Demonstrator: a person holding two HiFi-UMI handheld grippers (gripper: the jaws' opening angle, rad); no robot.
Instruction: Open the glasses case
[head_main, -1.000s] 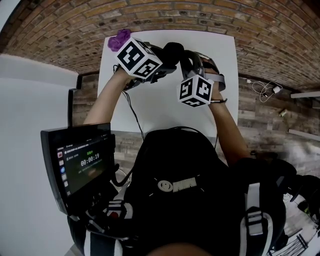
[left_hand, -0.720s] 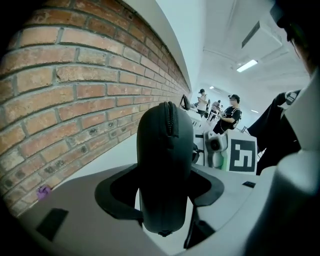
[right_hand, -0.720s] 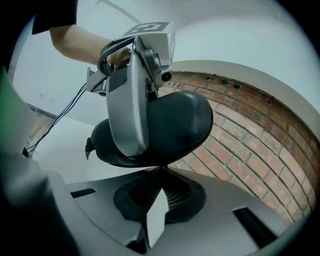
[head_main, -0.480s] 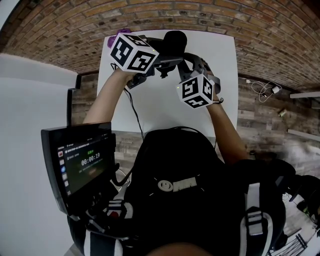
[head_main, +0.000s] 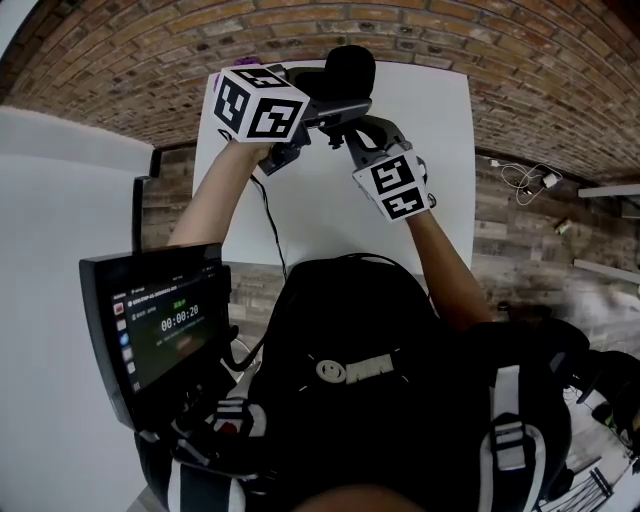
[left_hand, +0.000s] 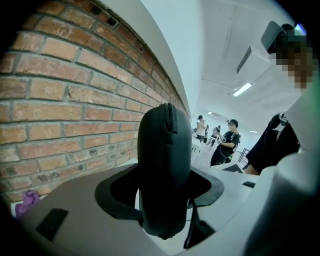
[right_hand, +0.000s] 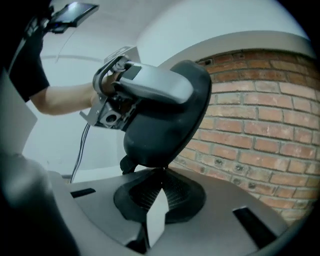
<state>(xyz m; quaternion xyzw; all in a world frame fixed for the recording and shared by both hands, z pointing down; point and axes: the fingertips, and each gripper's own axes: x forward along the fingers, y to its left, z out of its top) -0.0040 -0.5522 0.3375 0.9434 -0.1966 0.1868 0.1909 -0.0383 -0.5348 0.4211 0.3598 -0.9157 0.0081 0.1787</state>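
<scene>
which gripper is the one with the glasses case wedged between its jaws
The left gripper: its jaws stand wide, clamped on the sides of the black glasses case. The right gripper has its jaws together, with only the tips at the case's edge.

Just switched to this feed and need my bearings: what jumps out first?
The black glasses case stands out, clamped in the left gripper and held above the white table by the brick wall. The right gripper, shut, has its tips at the case's lower edge; the zip looks closed.
</scene>
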